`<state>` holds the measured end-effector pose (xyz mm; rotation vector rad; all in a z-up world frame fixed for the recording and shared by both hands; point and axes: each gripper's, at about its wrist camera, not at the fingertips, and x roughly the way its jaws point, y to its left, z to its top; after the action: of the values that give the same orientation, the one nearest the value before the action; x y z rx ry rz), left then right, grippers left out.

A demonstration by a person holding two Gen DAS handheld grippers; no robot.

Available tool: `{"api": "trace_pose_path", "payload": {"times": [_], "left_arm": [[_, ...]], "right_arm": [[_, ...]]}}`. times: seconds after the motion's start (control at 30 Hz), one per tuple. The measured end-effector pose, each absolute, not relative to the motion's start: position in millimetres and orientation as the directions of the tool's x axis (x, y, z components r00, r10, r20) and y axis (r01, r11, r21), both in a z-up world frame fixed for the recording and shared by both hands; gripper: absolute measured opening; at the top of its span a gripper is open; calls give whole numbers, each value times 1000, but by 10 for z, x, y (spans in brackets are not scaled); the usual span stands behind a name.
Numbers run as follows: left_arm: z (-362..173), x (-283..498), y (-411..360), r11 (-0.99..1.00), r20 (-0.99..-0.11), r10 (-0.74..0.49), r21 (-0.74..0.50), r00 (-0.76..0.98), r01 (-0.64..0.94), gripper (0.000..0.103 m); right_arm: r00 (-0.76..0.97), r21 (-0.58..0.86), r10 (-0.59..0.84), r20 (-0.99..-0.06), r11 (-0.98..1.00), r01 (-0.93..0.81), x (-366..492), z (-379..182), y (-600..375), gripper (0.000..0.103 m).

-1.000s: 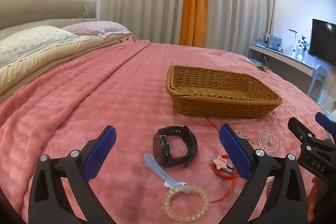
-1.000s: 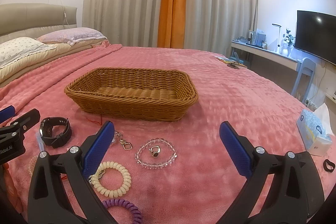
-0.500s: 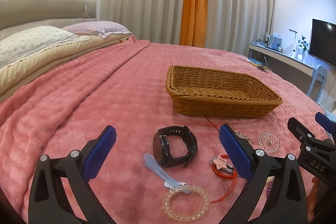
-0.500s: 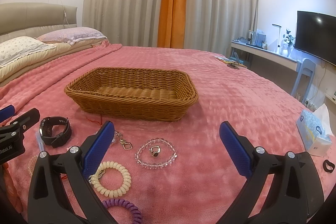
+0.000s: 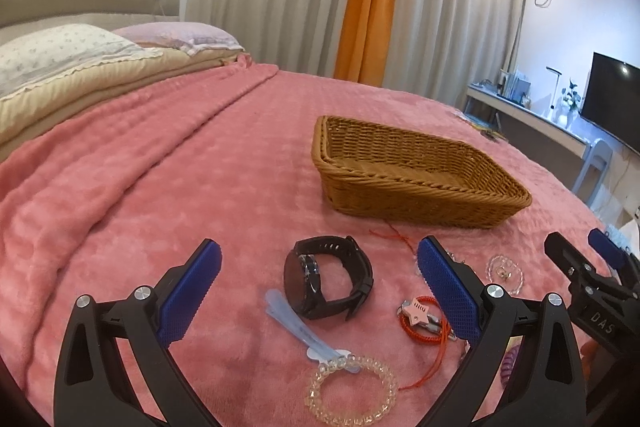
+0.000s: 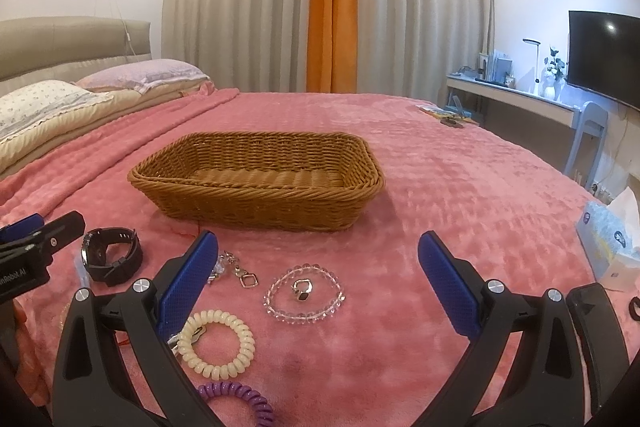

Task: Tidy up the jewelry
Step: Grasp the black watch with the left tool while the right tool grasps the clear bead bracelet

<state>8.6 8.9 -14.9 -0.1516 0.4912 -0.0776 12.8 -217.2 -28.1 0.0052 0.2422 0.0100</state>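
bedroom, pink fleece bedspread (image 6: 440,187). wicker basket (image 6: 256,183) sits ahead of both tools, looks empty; nothing sorted yet, judging by that. left gripper (image 5: 318,291) hovers with fingers spread wide, holding nothing; black watch (image 5: 326,283) lies between them, clear bead bracelet (image 5: 352,391) nearer. right gripper (image 6: 318,279) likewise spread and unloaded; crystal bracelet (image 6: 304,295) with ring (image 6: 302,287) inside lies between its fingers, cream coil band (image 6: 218,343) near its left finger. whole job remains.

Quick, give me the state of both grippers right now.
Left gripper: open, holding nothing, above the black watch.
Right gripper: open, holding nothing, above the clear bead bracelet.
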Motion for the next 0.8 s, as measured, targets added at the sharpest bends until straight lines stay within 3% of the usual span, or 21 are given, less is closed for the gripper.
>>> {"api": "trace_pose_path", "payload": {"times": [0.3,0.43,0.53,0.8], "left_arm": [[-315,328,385,945,-532,-196,-327,824,14,95],[-410,323,589,913,-583,-220,-406,782,-46,95],[-433,145,808,871,-578,-293,-490,761,-37,95],[-275,-37,851,944,-669,-239,-331,703,7,92]], "right_arm": [[961,8,3,-276,1000,0,203,-325,-2152,96],[919,-63,-105,-381,994,87,355,-393,-2094,96],[889,-68,-101,-447,995,79,413,-446,-2139,96],[868,-8,43,-495,999,-54,219,-432,-2366,95]]}}
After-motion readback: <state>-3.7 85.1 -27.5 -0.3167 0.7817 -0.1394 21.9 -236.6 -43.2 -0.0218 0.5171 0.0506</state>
